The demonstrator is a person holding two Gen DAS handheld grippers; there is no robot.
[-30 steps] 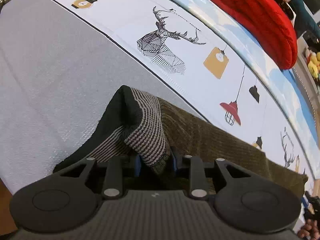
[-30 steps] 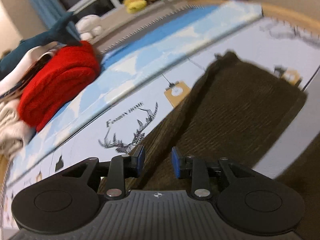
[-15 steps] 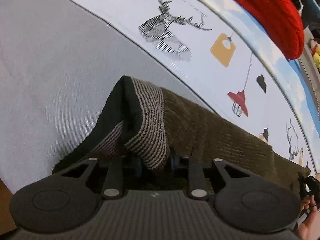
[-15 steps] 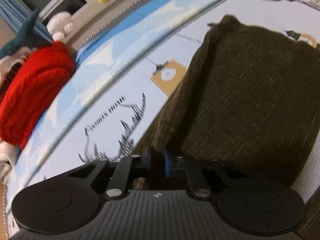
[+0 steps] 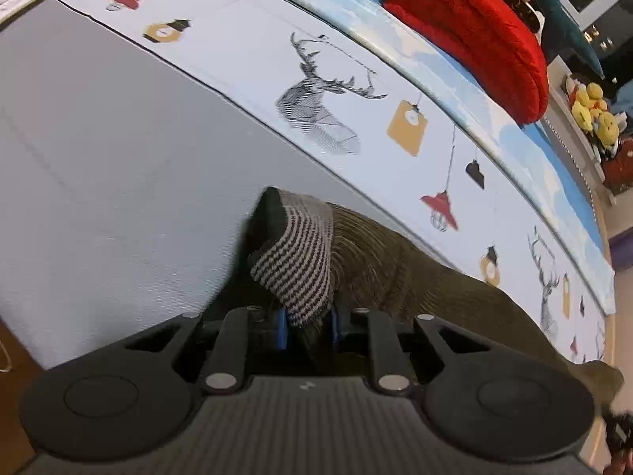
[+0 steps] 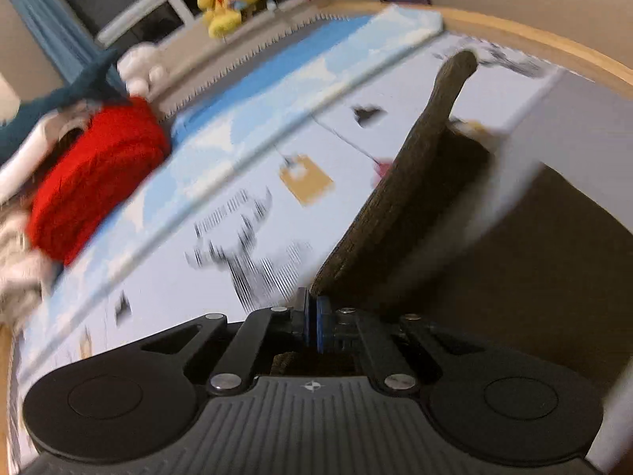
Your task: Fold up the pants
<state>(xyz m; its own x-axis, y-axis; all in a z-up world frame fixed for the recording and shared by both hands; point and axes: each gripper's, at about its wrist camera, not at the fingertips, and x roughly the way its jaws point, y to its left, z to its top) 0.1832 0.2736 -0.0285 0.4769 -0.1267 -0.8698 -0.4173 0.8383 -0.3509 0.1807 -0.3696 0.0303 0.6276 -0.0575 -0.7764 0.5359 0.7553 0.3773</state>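
The olive-brown corduroy pants [image 5: 415, 277] lie on a bed sheet printed with deer and lamps. Their striped black-and-grey waistband [image 5: 300, 253] is pinched in my left gripper [image 5: 306, 322], which is shut on it and holds it raised off the sheet. In the right wrist view my right gripper [image 6: 312, 318] is shut on an edge of the pants [image 6: 399, 206], and the cloth rises from the jaws in a lifted flap. The view is blurred by motion.
A red blanket [image 5: 486, 35] and other bedding are piled at the far side of the bed; the blanket also shows in the right wrist view [image 6: 95, 174]. Yellow plush toys [image 6: 233, 4] sit on a sill. A wooden bed edge [image 6: 554, 51] runs behind.
My right gripper closed on the pants edge and lifted it, so the cloth now stands up in a flap. My left gripper stayed shut on the waistband and raised it slightly.
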